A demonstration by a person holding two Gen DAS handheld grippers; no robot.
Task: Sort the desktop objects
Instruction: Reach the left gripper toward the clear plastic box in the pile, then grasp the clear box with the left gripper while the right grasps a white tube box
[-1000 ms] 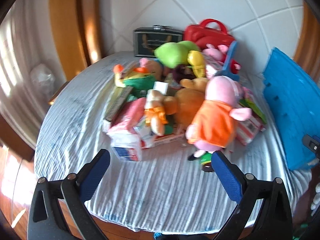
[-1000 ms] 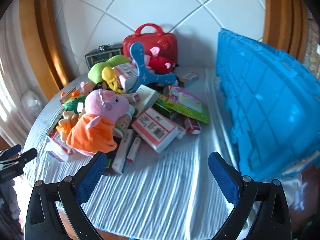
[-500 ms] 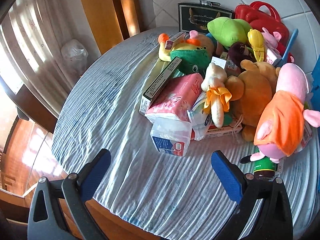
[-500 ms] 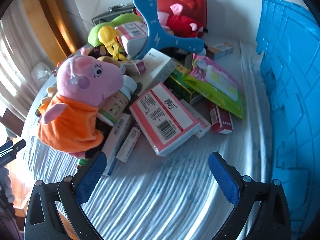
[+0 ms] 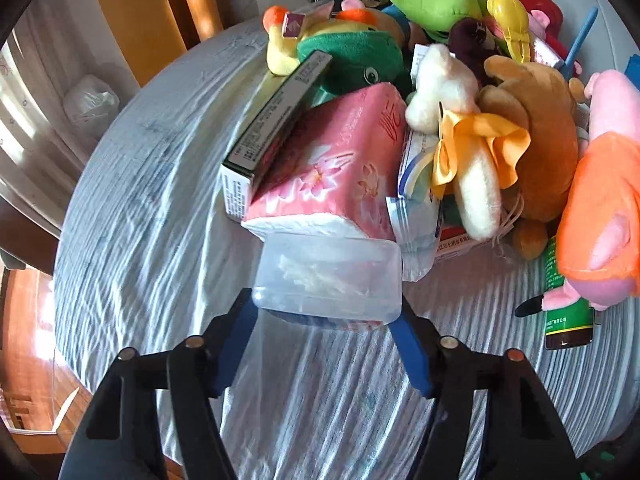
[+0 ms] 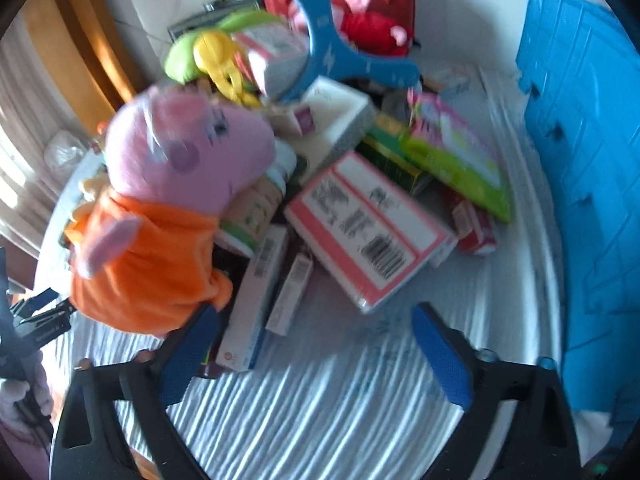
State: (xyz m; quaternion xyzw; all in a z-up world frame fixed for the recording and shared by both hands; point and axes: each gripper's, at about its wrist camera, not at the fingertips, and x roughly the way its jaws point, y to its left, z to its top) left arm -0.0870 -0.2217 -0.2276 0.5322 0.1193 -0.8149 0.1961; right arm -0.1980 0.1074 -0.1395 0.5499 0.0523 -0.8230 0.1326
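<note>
Left gripper point(image 5: 326, 320) closing round clear plastic box point(image 5: 328, 278) near table's point(image 5: 160, 208) front edge, contact uncertain. Probably light, slick, thin-walled; best pinched gently across short sides. Right gripper point(image 6: 316, 354) spread wide, empty.

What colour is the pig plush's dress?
Orange; the pig plush shows it best in the right wrist view.
</note>
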